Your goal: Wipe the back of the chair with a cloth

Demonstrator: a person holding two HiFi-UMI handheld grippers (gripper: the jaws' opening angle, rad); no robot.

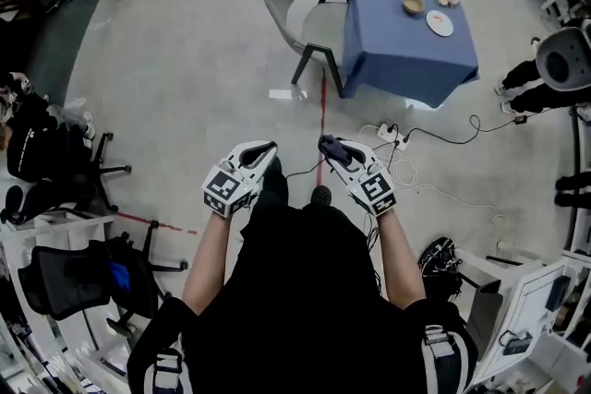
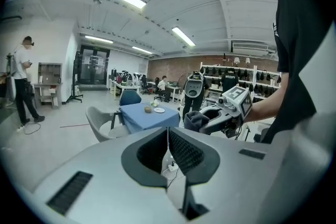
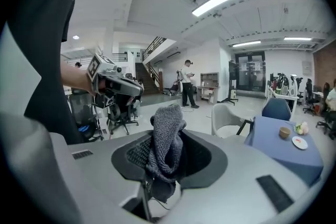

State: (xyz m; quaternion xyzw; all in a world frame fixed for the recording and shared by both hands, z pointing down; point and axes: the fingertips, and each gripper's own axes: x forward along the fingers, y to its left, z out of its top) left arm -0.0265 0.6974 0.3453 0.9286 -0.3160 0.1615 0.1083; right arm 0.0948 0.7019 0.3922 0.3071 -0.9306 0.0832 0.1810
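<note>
The chair [image 1: 288,9], light grey with dark legs, stands far ahead against a blue-clothed table [image 1: 397,51]. It also appears in the left gripper view as the chair [image 2: 100,122] and in the right gripper view as the chair [image 3: 227,119]. My right gripper [image 1: 331,146] is shut on a dark grey knitted cloth [image 3: 167,139], which bunches up out of the jaws. My left gripper [image 1: 268,152] holds nothing, and its jaws meet at a thin seam. Both grippers hover side by side in front of the person's body, well short of the chair.
A bowl [image 1: 413,4] and a plate [image 1: 440,23] sit on the table. A power strip with cables [image 1: 392,136] lies on the floor just ahead to the right. Black office chairs [image 1: 78,277] crowd the left, a white desk [image 1: 531,300] the right. Other people stand around the edges.
</note>
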